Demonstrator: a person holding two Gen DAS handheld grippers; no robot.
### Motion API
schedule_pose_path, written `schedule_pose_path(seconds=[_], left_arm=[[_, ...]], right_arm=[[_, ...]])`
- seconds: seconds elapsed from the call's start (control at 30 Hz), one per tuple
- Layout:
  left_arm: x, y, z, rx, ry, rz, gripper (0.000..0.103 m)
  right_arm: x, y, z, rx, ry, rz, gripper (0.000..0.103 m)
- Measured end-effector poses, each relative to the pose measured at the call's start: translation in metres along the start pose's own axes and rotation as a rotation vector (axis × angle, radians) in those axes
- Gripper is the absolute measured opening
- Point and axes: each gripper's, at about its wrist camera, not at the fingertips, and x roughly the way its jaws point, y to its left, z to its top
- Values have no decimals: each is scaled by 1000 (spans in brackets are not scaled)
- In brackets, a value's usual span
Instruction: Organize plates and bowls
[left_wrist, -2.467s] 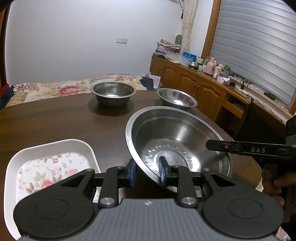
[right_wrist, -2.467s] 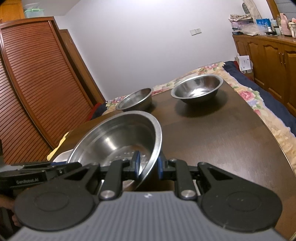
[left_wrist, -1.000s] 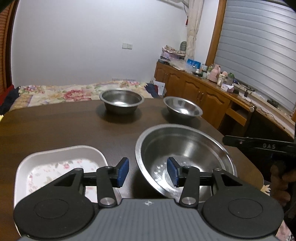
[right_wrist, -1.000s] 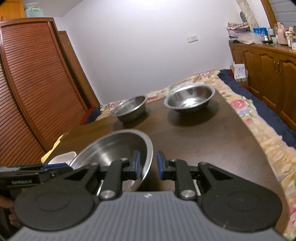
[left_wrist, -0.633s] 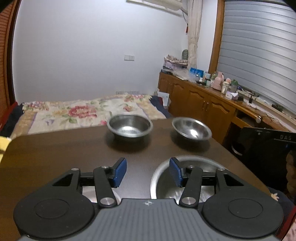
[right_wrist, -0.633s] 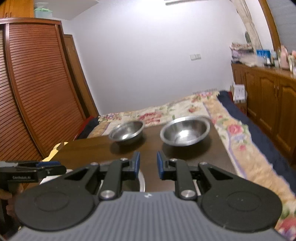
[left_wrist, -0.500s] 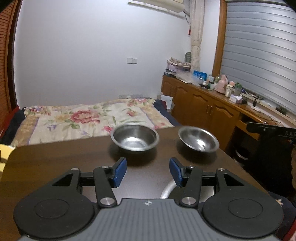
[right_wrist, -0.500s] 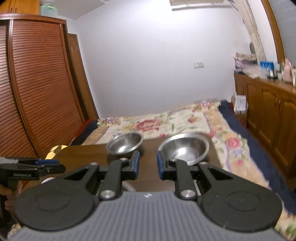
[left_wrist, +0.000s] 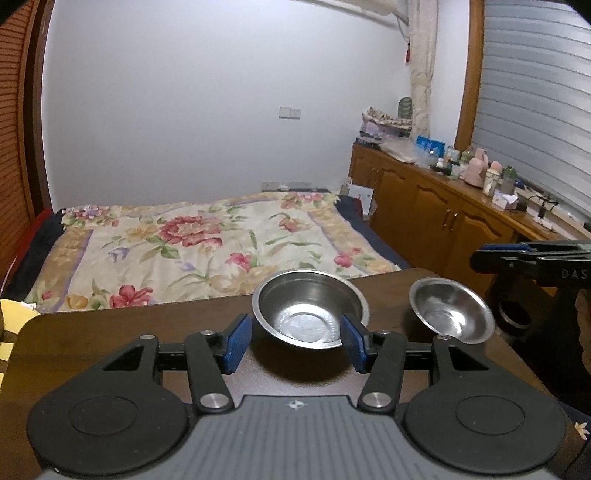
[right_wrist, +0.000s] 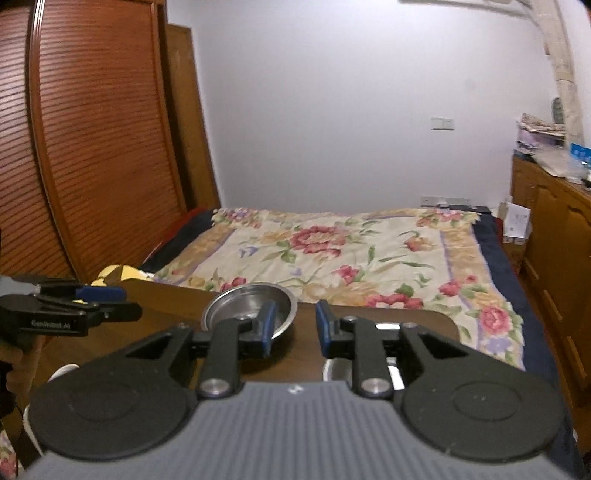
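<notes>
Ahead of both claws, two steel bowls sit on a dark wooden surface, with a bed in a flowered cover just beyond its far edge.

From the left wrist view, the left claw has its blue pads well apart and nothing between them. The deeper bowl stands upright on the surface past the fingertips, framed in the gap but not touched. The shallower bowl sits beside it, off to that claw's right, the two bowls near each other but apart. At the far right edge of this view the right claw shows side-on, held by a hand that is mostly hidden.

From the right wrist view, the right claw is empty too; its jaws are opening, with only a narrow gap between the pads. Beyond its left fingertip lies the deeper bowl. Just below its right finger a strip of bright metal shows, probably the shallower bowl's rim, though most of it is hidden. The left claw appears low on the left.

Both claws seem lined up one per bowl, likely so that each can pinch a rim and bring the bowls together for stacking. Neither bowl has been gripped yet.
</notes>
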Motion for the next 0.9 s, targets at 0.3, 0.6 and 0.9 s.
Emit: schedule_pose_path(seconds=[0.3, 0.6, 0.9], left_arm=[[44, 16, 1, -37, 59, 16, 56], [73, 27, 2, -81, 105, -4, 49], [88, 32, -1, -129, 139, -35, 45]], right_arm=[[64, 4, 4, -29, 108, 55, 41], [110, -2, 2, -4, 206, 75, 41], [128, -1, -2, 28, 270, 100, 41]])
